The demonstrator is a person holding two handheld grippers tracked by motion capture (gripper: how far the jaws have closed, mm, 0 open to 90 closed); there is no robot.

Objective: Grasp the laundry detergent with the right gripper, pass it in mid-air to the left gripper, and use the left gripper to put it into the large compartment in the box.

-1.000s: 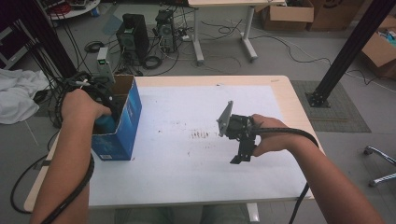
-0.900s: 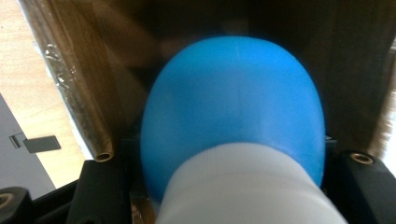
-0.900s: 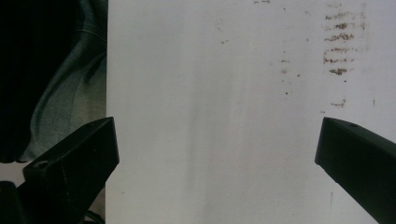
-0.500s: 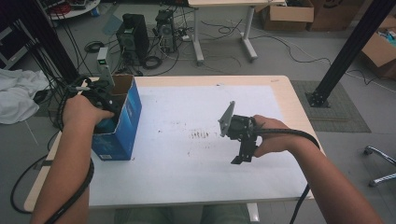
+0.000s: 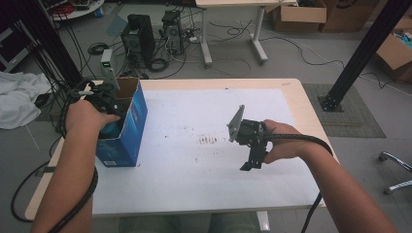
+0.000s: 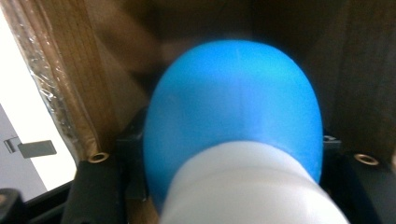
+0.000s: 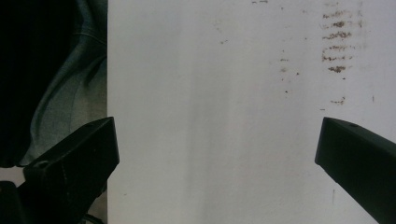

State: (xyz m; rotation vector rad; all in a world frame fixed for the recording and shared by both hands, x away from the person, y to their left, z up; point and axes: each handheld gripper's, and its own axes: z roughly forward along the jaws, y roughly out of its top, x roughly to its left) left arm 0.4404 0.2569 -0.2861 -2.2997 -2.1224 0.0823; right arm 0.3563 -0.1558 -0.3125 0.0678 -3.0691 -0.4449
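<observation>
An open blue cardboard box stands at the table's left edge. My left gripper reaches down into it, tips hidden by the box wall. In the left gripper view a smooth blue rounded object with a white end sits between the black jaws, against the box's brown inner walls, and the gripper is shut on it. My right gripper hovers over the white sheet right of centre, jaws wide open with nothing between them.
Brown smudges mark the sheet's middle and are also seen as smudges ahead of the right gripper. A cable trails from each gripper. Computer towers, another desk and cardboard boxes stand on the floor beyond the table.
The left hand has sunk slightly lower at the box. The right gripper has stayed nearly still over the sheet.
</observation>
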